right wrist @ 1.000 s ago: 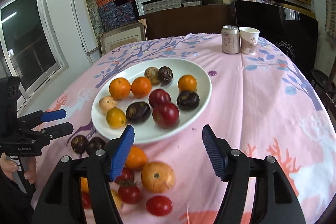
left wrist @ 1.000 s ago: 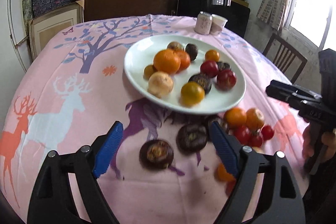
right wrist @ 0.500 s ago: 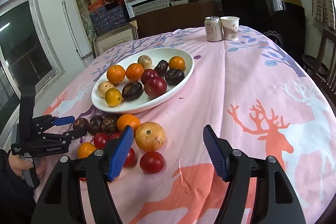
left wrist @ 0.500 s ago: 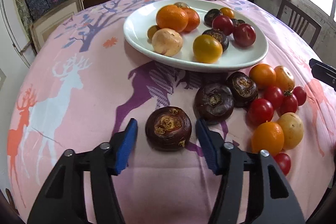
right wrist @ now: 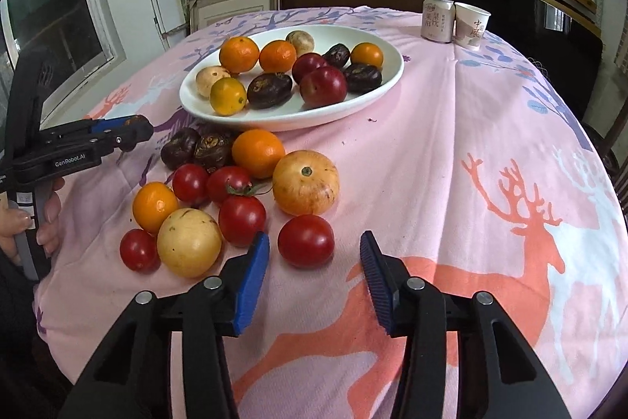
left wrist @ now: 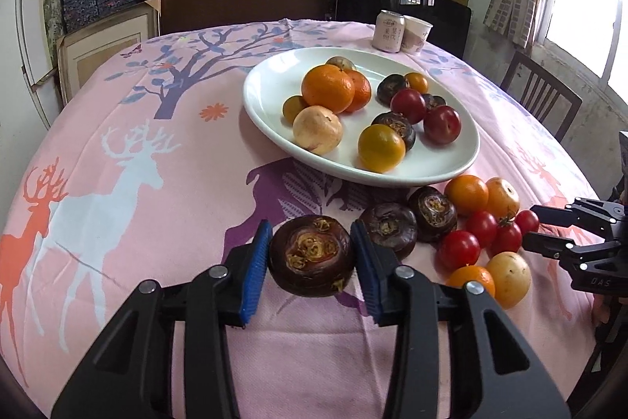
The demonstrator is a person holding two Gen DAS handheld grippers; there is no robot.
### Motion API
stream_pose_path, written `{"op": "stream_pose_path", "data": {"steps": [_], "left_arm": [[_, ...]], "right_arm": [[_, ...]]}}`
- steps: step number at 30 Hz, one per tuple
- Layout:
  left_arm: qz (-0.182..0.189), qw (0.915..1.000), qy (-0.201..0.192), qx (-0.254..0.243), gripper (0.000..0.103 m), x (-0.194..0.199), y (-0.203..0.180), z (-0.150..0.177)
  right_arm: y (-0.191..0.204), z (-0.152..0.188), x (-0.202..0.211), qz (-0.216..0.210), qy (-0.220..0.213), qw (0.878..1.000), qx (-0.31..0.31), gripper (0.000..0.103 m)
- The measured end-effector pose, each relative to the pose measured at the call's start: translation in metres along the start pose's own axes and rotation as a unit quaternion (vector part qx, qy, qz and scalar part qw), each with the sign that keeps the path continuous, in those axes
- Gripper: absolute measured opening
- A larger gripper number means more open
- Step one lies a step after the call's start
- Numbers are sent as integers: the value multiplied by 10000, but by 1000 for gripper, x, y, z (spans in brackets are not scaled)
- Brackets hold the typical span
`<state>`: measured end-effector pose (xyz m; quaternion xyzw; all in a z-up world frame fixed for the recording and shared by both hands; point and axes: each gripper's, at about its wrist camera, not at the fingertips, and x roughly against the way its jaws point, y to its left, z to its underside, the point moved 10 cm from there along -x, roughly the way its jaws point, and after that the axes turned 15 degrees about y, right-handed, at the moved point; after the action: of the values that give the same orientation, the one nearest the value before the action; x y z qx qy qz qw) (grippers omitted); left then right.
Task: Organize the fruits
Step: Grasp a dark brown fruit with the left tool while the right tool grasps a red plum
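Left wrist view: your left gripper (left wrist: 311,260) has closed in since a second ago. Then its blue pads stood wide apart above the loose fruit; half a second ago they flanked the nearest dark brown fruit (left wrist: 311,255) with gaps on both sides; now both pads touch its sides and it sits clamped between them. The fruit appears raised slightly off the pink tablecloth (left wrist: 129,207), though this view does not settle that. Judgement: the grasp is made, and the next step is the carry to the white plate (left wrist: 271,85), which lies beyond and already holds oranges, plums and dark fruits.

Two more dark fruits (left wrist: 389,228) lie just beside the right pad, close against the plate's near rim. A lift straight up should avoid nudging them.

Right wrist view: your right gripper (right wrist: 312,264) has dropped nearer the cloth and now stands with its pads apart on either side of a red tomato (right wrist: 306,241), not touching it. The tomato rests on the cloth, just beside the large yellow-orange fruit (right wrist: 305,182).

This view shows what the left one cannot: the full loose pile, and the left gripper from the side with your hand (right wrist: 27,222) on its handle. It hides the clamped fruit almost entirely behind the pads. The left view alone confirms pad contact on both sides. A can (right wrist: 437,18) and a paper cup (right wrist: 472,25) stand well apart at the far edge.
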<state>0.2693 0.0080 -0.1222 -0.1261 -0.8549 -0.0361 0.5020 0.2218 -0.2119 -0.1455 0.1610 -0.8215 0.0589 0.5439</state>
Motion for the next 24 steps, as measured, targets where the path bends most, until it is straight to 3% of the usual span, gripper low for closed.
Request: {"op": "stream_pose_path", "data": {"steps": [3,6,24], "left_arm": [[29,10000,0,-1,40,1,1,0],[38,10000,13,-7,40,0,1,0],[-109,9999,-112,1,40,4,2,-1]], "right_arm": [[0,-2,-7,12,128,9999,-35,43],[1,-4,-7,-34,112,9999,-44,29],[-7,-1,4,-131,-149,9994,-295,29]]}}
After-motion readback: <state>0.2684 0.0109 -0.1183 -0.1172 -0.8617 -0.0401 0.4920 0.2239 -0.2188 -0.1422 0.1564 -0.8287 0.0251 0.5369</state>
